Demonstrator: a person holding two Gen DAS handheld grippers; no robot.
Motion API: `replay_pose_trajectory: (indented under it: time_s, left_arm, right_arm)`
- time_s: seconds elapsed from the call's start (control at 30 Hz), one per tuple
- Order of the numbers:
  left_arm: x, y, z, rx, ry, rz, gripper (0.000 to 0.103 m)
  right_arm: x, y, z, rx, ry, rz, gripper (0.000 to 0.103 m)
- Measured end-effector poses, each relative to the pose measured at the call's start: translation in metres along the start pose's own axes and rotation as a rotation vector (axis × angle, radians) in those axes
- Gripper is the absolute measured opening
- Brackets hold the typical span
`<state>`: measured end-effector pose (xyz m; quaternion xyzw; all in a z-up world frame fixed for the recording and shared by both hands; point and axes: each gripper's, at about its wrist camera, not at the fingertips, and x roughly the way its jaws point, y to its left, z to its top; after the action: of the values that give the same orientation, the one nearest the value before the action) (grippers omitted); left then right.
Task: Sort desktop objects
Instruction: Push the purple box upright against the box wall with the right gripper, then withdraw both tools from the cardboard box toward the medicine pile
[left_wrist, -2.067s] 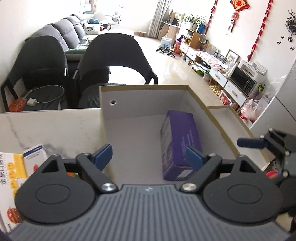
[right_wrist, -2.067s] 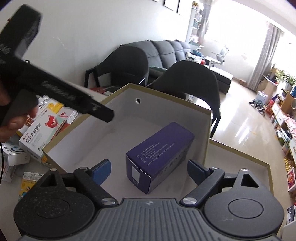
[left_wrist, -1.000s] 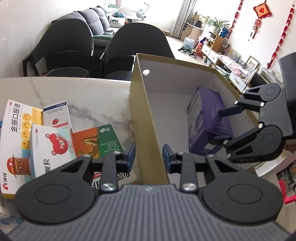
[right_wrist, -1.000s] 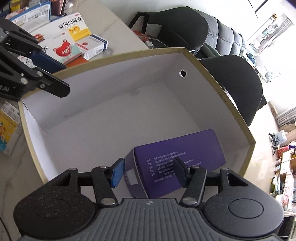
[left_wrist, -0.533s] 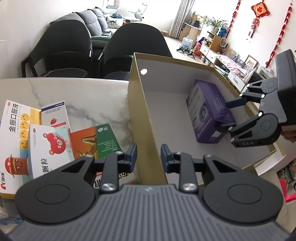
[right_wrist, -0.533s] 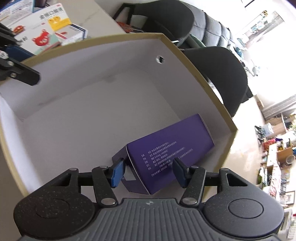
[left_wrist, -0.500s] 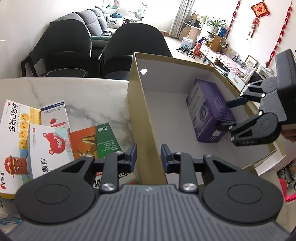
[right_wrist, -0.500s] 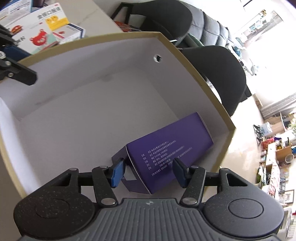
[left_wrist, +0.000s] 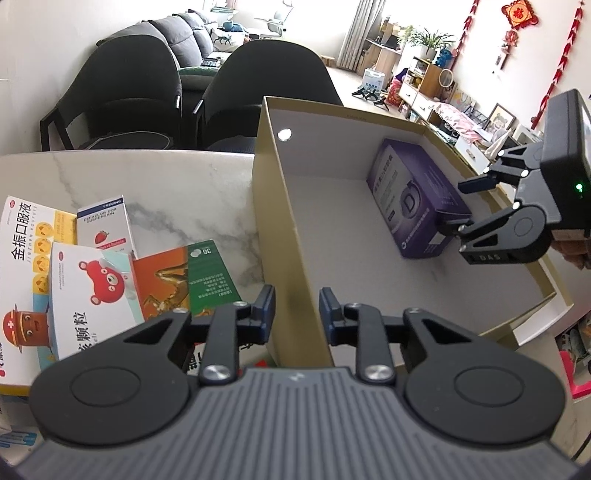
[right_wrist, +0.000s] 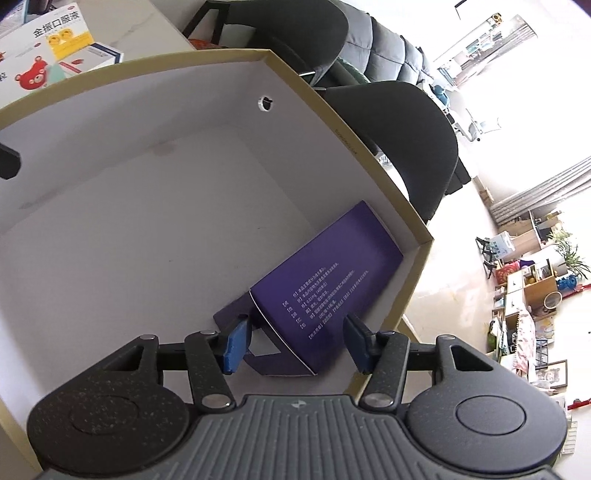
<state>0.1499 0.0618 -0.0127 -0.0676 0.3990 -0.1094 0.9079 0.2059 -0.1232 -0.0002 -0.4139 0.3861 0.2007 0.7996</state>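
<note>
A purple carton (left_wrist: 410, 192) lies in the open cardboard box (left_wrist: 291, 229), close against its right wall. My right gripper (left_wrist: 452, 206) grips the carton's near end from the right. In the right wrist view the purple carton (right_wrist: 332, 266) sits tilted between the blue pads of the right gripper (right_wrist: 297, 341), which touch both of its sides. My left gripper (left_wrist: 297, 312) straddles the box's left wall near the front, its fingers closed on the wall. The white inside of the cardboard box (right_wrist: 147, 110) holds nothing else.
On the marble table (left_wrist: 147, 184) left of the box lie a red-bear carton (left_wrist: 92, 288), a yellow carton (left_wrist: 26, 229), a strawberry carton (left_wrist: 107, 229) and an orange-green carton (left_wrist: 184, 273). Two black chairs (left_wrist: 122, 85) stand behind. A hand (left_wrist: 576, 254) holds the right gripper.
Both grippers went from open to closed, the left on the box wall, the right on the purple carton. In the last half second the carton shifted closer to the right wall.
</note>
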Motion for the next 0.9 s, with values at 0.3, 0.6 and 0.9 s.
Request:
replay_pose_trajectory:
  time_s: [0.3,0.6,0.9]
  left_arm:
    - [-0.003,-0.003,0.0,0.004,0.002,0.001,0.025]
    - [-0.012,-0.001,0.003,0.006,-0.02,0.006,0.031]
    - [-0.032,0.003,0.004,-0.004,-0.068,0.013,0.052]
  right_arm:
    - [0.0,-0.001,-0.001,0.005,-0.01,-0.042,0.058]
    - [0.001,-0.003,-0.002,0.011,-0.019,-0.084,0.067]
    - [-0.044,0.005,-0.022,0.059,-0.106,-0.112,0.079]
